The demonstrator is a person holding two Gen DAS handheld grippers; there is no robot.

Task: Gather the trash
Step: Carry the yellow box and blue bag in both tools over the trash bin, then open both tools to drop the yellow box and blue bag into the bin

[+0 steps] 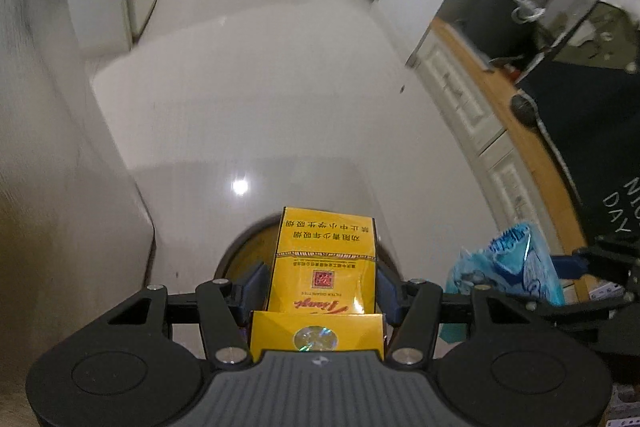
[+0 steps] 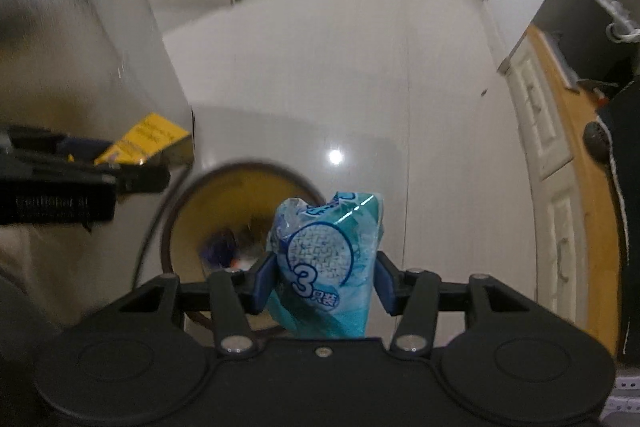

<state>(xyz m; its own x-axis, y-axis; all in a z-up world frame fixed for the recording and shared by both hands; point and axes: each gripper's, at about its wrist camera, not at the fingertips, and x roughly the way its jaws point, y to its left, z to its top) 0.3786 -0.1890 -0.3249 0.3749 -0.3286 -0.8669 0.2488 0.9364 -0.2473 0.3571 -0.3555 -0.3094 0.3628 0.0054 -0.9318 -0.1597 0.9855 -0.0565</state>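
A yellow cigarette box (image 1: 326,251) sits between the blue pads of my left gripper (image 1: 322,279), which is shut on it. The box hangs over a round bin (image 1: 240,251) with a yellow inside. My right gripper (image 2: 324,279) is shut on a crumpled blue plastic wrapper (image 2: 328,247) marked with a large 3. It is held just right of the bin (image 2: 208,203). The wrapper (image 1: 508,263) also shows low on the right of the left wrist view. At the left of the right wrist view the box (image 2: 148,139) is seen in the left gripper (image 2: 120,163).
Some blurred trash (image 2: 228,247) lies at the bottom of the bin. A glossy white tiled floor (image 1: 260,87) runs ahead into a hallway. A pale wall (image 1: 48,147) stands on the left. On the right are a white panelled door (image 2: 552,187) and a dark mat (image 1: 592,131).
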